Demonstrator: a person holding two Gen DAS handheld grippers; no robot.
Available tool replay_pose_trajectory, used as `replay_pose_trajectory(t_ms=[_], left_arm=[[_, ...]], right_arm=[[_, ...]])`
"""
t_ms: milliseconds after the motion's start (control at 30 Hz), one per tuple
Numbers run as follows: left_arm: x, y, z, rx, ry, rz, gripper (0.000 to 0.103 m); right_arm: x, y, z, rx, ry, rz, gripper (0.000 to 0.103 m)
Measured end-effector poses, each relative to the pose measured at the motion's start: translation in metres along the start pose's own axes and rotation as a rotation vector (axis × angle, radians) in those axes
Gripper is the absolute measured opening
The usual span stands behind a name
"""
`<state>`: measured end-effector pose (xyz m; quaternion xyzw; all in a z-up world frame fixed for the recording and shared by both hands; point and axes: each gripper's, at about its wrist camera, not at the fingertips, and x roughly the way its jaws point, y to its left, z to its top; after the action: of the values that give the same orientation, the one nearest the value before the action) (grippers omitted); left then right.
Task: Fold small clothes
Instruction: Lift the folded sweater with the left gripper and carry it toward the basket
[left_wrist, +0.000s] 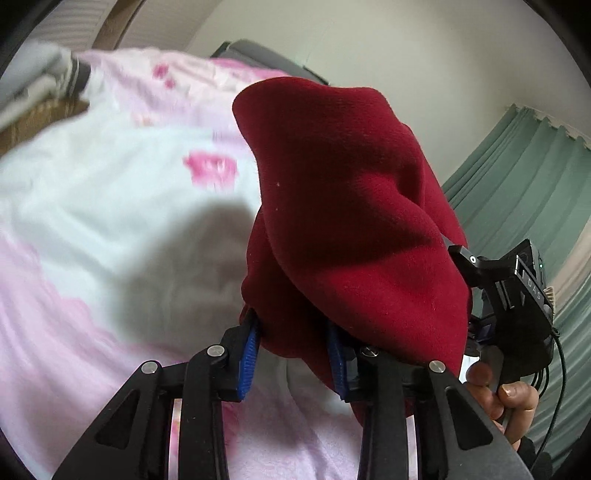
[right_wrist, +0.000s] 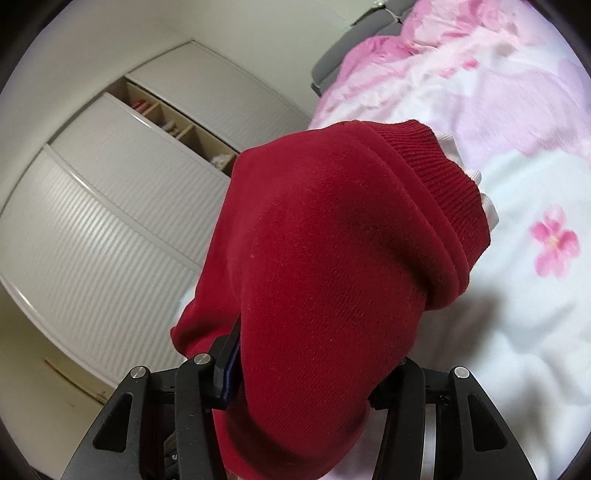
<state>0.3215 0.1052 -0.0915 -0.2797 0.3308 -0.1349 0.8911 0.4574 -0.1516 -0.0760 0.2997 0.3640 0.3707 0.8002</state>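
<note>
The left gripper (left_wrist: 293, 354) pinched a fold of the red garment (left_wrist: 347, 206) between its blue pads; the right gripper (right_wrist: 295, 384) clamped another bunch, ribbed hem outward. The garment hung lifted above the pink floral bedspread (left_wrist: 92, 206), open bedding beneath.

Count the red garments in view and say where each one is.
1. A single red garment hangs bunched between both grippers, the left gripper and the right gripper, above the pink floral bedspread. Others may be hidden behind it.
</note>
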Motion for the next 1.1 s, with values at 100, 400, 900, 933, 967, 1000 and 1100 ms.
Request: replay_pose_trajectory(t_ms=[100,400,900,933,967,1000,1100], left_arm=[[-0.026,0.007,0.021,0.018,-0.042,0.031,0.033],[-0.137,0.062,0.092,-0.004,-0.21,0.175,0.033],[-0.25,0.218,0.198,-0.091,-0.34,0.458,0.033],[-0.241,0.235,0.196,-0.112,-0.312,0.465,0.033],[-0.238,0.242,0.19,-0.124,-0.299,0.468,0.033],[-0.226,0.257,0.185,-0.143,-0.273,0.478,0.033],[-0.208,0.282,0.172,-0.171,-0.24,0.484,0.033]], right_arm=[[0.016,0.029,0.007,-0.02,0.006,0.038,0.051],[0.135,0.147,0.028,-0.068,0.097,0.221,0.052],[0.401,0.278,0.021,-0.003,0.376,0.364,0.052],[0.419,0.268,0.016,0.016,0.406,0.327,0.052],[0.433,0.258,0.01,0.029,0.432,0.286,0.052],[0.444,0.249,0.005,0.037,0.449,0.248,0.052],[0.469,0.222,-0.008,0.069,0.483,0.168,0.052]])
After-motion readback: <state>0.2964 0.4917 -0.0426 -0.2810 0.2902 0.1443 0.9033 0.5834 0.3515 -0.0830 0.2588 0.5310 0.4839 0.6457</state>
